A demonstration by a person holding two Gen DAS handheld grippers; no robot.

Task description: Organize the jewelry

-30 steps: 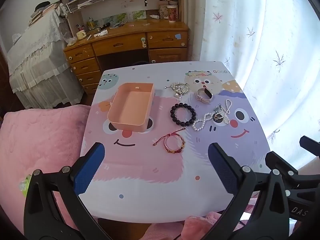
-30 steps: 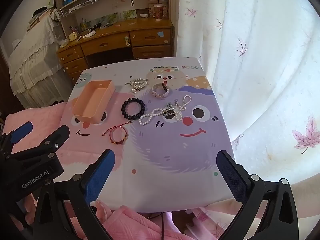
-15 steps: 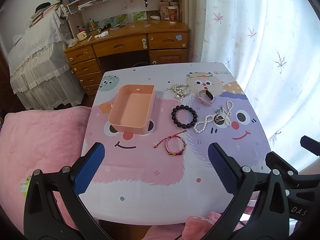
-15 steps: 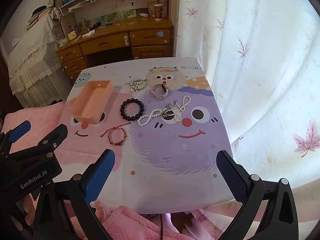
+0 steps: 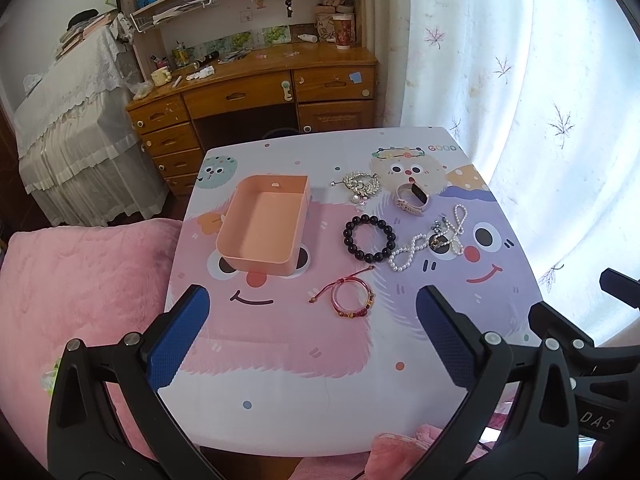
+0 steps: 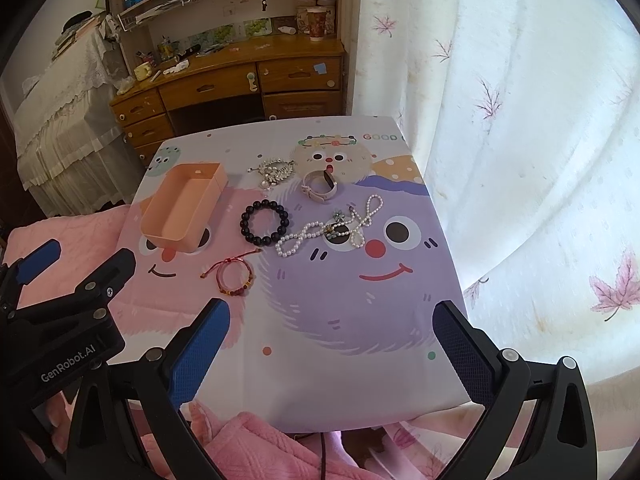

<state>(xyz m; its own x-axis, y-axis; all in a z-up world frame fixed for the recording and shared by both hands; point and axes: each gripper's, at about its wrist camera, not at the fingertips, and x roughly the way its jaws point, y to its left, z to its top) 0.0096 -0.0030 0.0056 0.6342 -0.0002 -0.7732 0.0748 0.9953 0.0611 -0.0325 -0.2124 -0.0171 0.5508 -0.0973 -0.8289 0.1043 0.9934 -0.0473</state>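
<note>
An empty peach box sits on the left half of the cartoon-print table. To its right lie a red string bracelet, a dark bead bracelet, a pearl necklace, a silver brooch and a white watch. My left gripper is open and empty above the table's near edge. My right gripper is open and empty, also near that edge.
A wooden desk with drawers and shelves stands behind the table. A bed with a white lace cover is at the back left. A pink blanket lies left of the table. A white curtain hangs on the right.
Both views have shifted very slightly; the table items appear a little lower and nearer in the left wrist view. Both grippers stay open and empty. Nothing on the table has moved.
</note>
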